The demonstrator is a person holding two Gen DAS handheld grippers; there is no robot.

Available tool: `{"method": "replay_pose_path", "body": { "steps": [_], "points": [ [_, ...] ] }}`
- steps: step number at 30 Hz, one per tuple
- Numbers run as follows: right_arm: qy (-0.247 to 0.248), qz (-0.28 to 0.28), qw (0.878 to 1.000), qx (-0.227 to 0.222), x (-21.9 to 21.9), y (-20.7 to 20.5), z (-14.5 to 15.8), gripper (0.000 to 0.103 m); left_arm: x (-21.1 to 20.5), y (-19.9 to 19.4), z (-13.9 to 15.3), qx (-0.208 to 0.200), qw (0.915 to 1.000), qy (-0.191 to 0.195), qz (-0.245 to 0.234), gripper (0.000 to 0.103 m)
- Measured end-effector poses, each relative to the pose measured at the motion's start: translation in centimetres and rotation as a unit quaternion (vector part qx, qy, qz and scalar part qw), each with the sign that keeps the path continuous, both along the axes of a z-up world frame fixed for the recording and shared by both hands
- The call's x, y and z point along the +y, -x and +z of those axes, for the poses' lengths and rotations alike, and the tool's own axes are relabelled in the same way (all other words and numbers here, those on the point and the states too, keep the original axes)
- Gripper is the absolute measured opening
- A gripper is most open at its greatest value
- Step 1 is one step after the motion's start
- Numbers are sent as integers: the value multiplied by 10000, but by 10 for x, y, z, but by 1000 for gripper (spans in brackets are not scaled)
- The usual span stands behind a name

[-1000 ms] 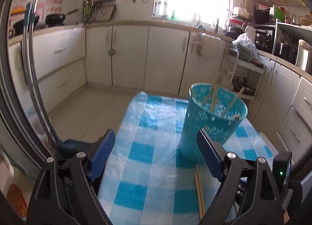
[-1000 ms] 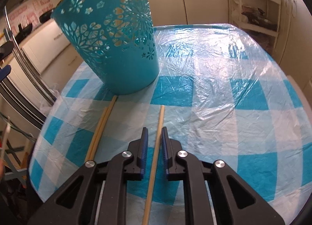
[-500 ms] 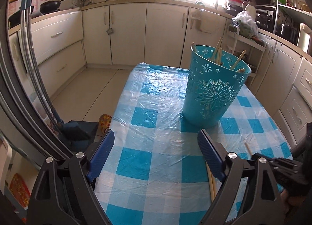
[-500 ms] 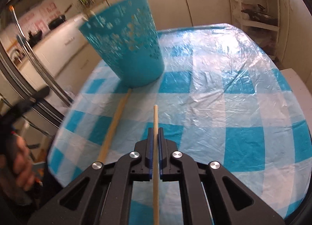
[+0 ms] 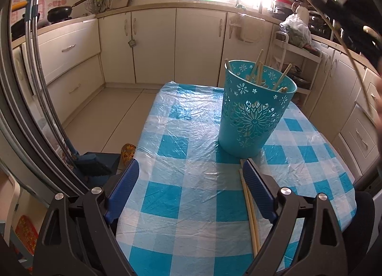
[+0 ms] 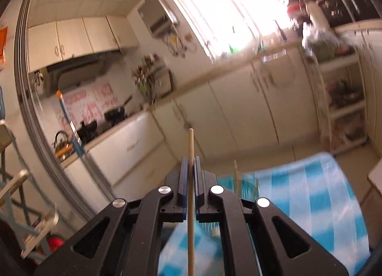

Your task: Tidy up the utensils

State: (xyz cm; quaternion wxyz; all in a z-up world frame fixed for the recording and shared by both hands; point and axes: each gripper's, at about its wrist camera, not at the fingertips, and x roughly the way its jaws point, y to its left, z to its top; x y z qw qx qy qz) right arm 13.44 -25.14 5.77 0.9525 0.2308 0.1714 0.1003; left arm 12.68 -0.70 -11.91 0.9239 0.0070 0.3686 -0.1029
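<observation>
Overhead, right tool (image 6: 190, 165) pinches chopstick (image 6: 190, 147) high above basket (image 5: 255, 113)

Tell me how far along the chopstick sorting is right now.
Done: several chopsticks stand in the teal basket. In hand: the right gripper is shut on one chopstick, lifted above the table. Left: a pair of chopsticks lies on the checkered tablecloth by the open left gripper.

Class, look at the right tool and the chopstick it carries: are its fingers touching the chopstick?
Touching. The right wrist view shows the right tool with both blue fingers pressed against the chopstick, no gap on either side, the stick lifted off the table.
</observation>
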Motion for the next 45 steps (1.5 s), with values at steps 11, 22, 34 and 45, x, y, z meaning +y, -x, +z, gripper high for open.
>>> {"method": "replay_pose_path", "body": {
  "steps": [11, 22, 34, 45],
  "points": [
    [510, -564, 9961, 437, 2, -74, -56, 6, 13, -8, -2, 84, 9997, 153, 152, 87],
    [759, -332, 9951, 540, -2, -15, -62, 12, 19, -9, -2, 141, 9993, 224, 262, 87],
    [324, 1026, 9546, 2776, 24, 65, -155, 18, 38, -8, -15, 449, 9983, 227, 306, 88],
    [1538, 1314, 9018, 3819, 120, 32, -207, 15, 65, -9, -15, 488, 9954, 405, 724, 88]
  ]
}}
